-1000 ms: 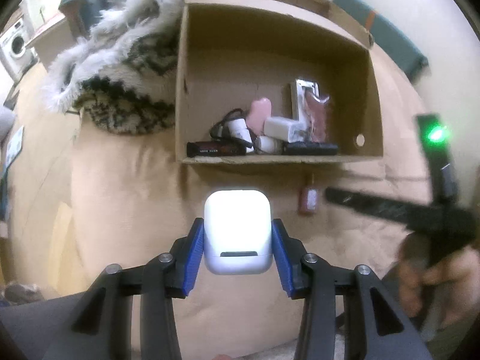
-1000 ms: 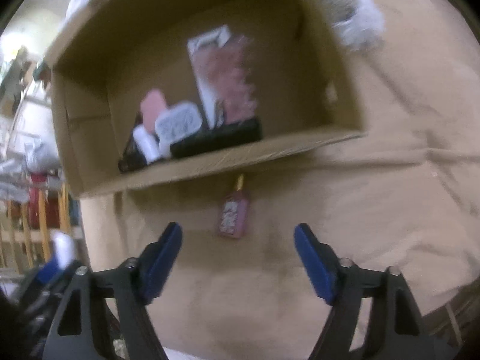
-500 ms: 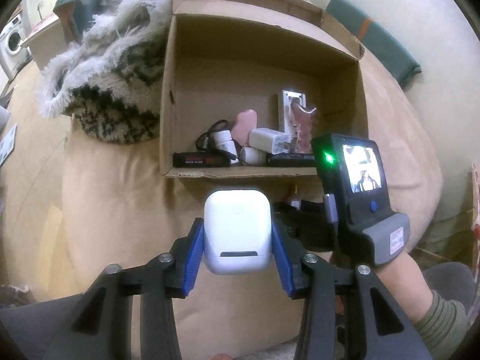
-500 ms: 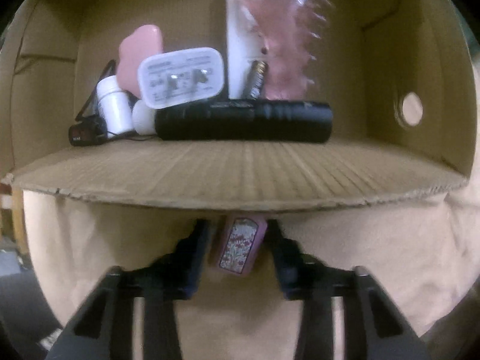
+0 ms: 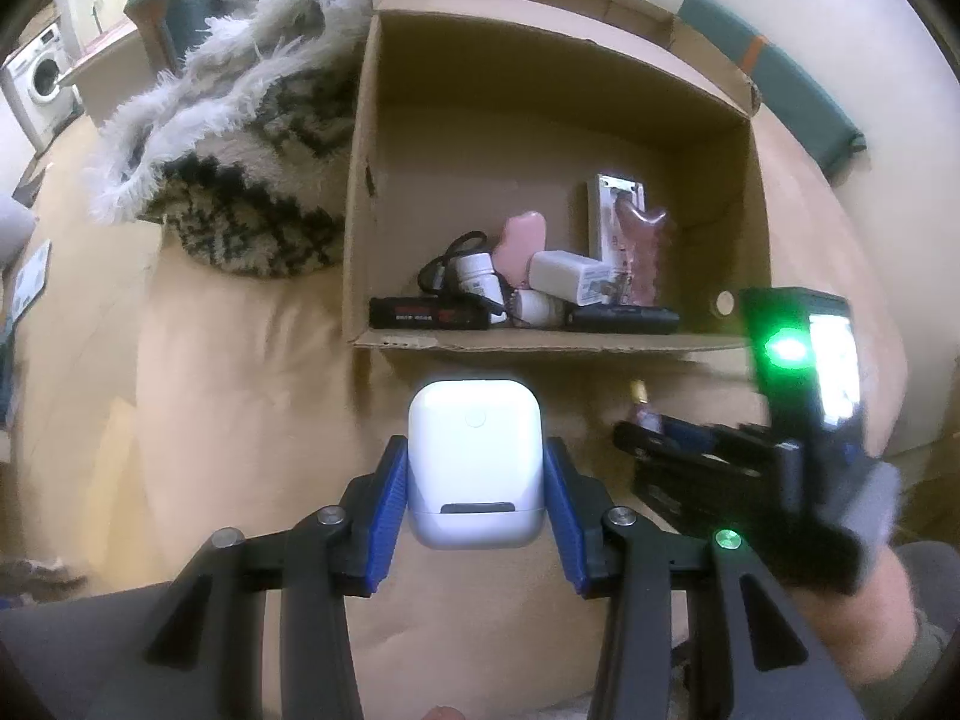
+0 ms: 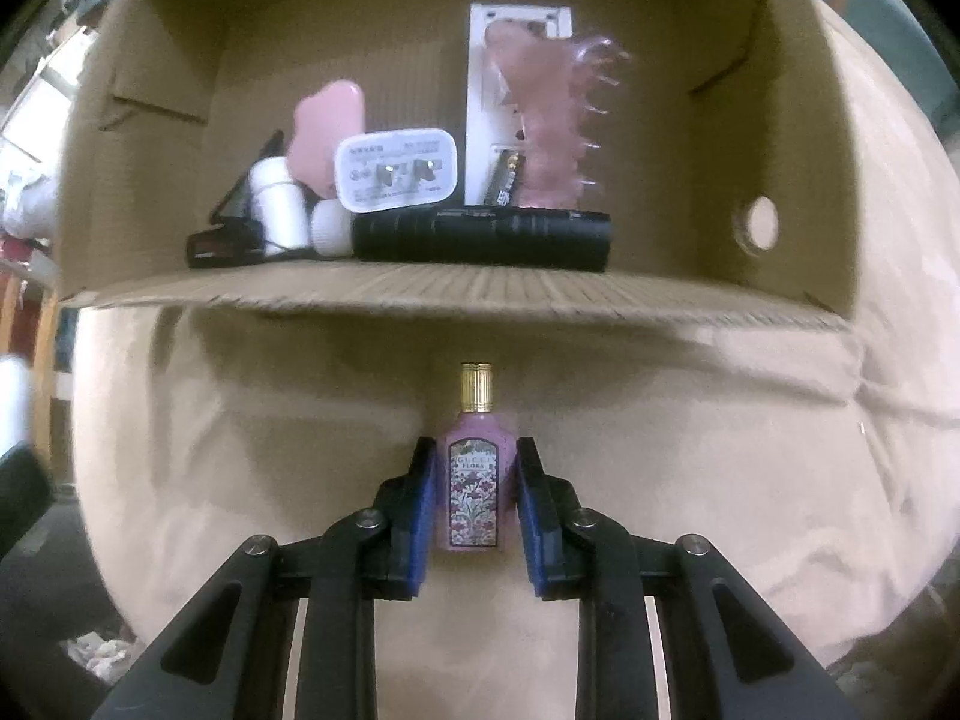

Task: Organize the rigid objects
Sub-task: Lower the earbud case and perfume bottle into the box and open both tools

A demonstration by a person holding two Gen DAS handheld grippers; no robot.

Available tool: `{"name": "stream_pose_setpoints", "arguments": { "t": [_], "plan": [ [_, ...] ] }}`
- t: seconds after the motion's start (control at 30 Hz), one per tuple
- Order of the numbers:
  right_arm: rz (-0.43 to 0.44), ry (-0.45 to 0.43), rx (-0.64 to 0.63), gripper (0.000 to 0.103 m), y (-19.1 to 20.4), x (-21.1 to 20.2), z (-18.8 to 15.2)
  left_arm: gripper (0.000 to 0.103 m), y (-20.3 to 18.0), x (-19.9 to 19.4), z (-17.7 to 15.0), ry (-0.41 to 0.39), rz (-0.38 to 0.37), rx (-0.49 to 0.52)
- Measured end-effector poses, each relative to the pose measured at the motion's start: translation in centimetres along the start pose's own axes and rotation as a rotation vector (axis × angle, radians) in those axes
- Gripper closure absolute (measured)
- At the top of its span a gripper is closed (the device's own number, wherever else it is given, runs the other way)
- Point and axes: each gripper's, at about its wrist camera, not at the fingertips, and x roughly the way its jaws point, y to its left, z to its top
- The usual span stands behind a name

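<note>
Tan bedcover [image 6: 690, 480] lying under cardboard box [image 5: 757, 228], box sitting open toward me. My left gripper [image 5: 476, 489] clamping white earbud case [image 5: 475, 462], holding it just in front of box lip. My right gripper [image 6: 474, 501] having just been closing, pads now flanking pink perfume bottle [image 6: 475, 480], appearing to be pressing its sides; bottle lying on cover just before box lip, gold cap pointing boxward. Black flashlight [image 6: 480, 238] resting inside box.

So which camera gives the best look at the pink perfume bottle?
The right wrist view: the perfume bottle sits centred between the right gripper's blue pads, label and gold cap readable. In the left wrist view only its cap and top peek out behind that gripper, blurred.
</note>
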Motion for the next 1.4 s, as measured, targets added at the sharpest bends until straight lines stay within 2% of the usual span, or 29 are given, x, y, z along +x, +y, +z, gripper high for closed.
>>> {"name": "stream_pose_setpoints", "arguments": {
  "t": [0.1, 0.27, 0.6, 0.83, 1.03, 1.23, 1.4],
  "plan": [
    [0.025, -0.019, 0.013, 0.077, 0.1, -1.3, -0.7, 0.063, 0.1, 0.2, -0.1, -0.004, 0.023, 0.002],
    [0.039, -0.022, 0.014, 0.077, 0.1, -2.1, -2.5, 0.063, 0.3, 0.0, -0.4, 0.0, 0.009, -0.013],
    [0.108, -0.082, 0.073, 0.077, 0.7, -5.0, -1.6, 0.063, 0.6, -2.2, -0.3, -0.054, 0.019, 0.048],
    [0.152, -0.186, 0.085, 0.077, -0.6, -8.8, 0.1, 0.063, 0.8, -3.4, 2.2, -0.067, -0.002, 0.03],
    [0.148, -0.278, 0.057, 0.077, -1.9, -10.9, 3.7, 0.063, -0.6, -3.2, 5.7, -0.098, 0.032, 0.057],
    [0.151, -0.313, 0.046, 0.077, -3.0, -11.4, 7.1, 0.063, -2.1, -1.5, 8.3, -0.098, 0.055, 0.088],
    [0.157, -0.307, 0.044, 0.077, -3.3, -9.8, 9.2, 0.063, -2.7, 0.5, 9.6, -0.103, 0.076, 0.098]
  ]
}}
